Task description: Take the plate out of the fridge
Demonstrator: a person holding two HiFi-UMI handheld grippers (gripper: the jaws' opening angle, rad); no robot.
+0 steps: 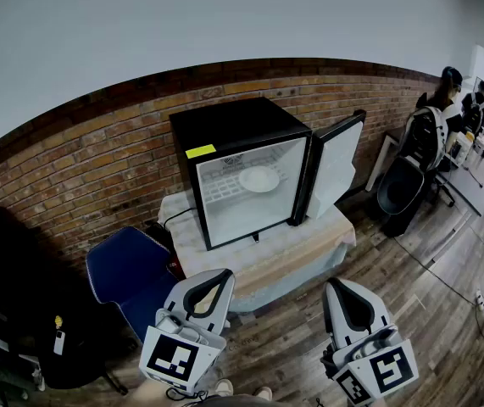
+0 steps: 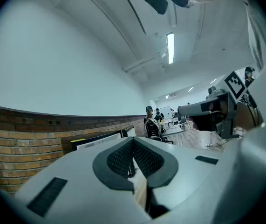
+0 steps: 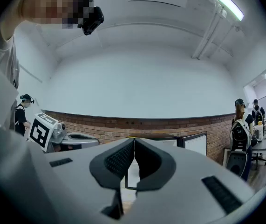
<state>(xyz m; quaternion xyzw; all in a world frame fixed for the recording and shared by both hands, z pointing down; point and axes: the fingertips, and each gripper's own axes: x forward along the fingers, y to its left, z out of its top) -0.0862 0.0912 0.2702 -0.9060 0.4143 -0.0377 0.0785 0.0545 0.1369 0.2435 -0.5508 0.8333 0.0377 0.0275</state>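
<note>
A white plate (image 1: 259, 179) lies on the wire shelf inside a black mini fridge (image 1: 233, 130). The fridge door (image 1: 336, 166) hangs open to the right. Both grippers are low in the head view, well short of the fridge and apart from it. My left gripper (image 1: 214, 280) is shut with nothing in it; in the left gripper view its tips (image 2: 133, 140) meet. My right gripper (image 1: 342, 287) is also shut and empty, its tips (image 3: 134, 141) touching. The fridge (image 3: 188, 143) shows beyond the right jaws.
The fridge stands on a small table with a pale cloth (image 1: 309, 244) against a brick wall (image 1: 80, 168). A blue chair (image 1: 131, 270) sits at the table's left, a black chair (image 1: 21, 278) further left. Office chairs (image 1: 403, 185) and seated people (image 1: 449, 83) are at the right.
</note>
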